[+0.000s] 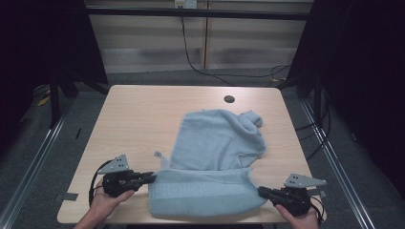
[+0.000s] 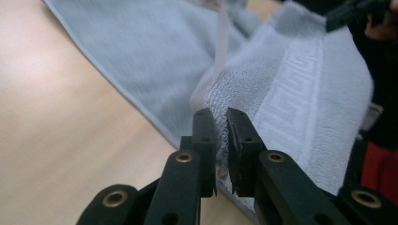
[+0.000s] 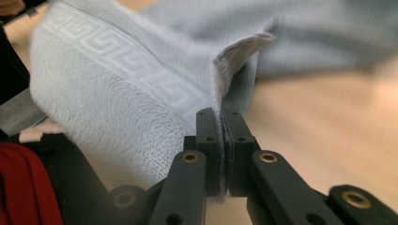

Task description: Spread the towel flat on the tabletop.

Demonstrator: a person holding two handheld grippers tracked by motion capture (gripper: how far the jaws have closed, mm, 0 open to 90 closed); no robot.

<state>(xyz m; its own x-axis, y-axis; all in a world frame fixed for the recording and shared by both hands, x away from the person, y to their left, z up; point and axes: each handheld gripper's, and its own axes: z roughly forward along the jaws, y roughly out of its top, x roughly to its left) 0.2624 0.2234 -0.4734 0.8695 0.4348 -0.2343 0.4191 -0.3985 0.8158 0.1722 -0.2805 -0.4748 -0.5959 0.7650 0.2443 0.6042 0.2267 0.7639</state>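
Between both grippers, towel [image 1: 210, 191] edge.

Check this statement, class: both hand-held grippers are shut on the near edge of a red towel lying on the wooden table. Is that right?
Not quite: the towel is pale blue-grey, not red, as the high view shows. The rest stands: the left hand-held gripper and the right hand-held gripper are each shut on its near edge, on the wooden table.
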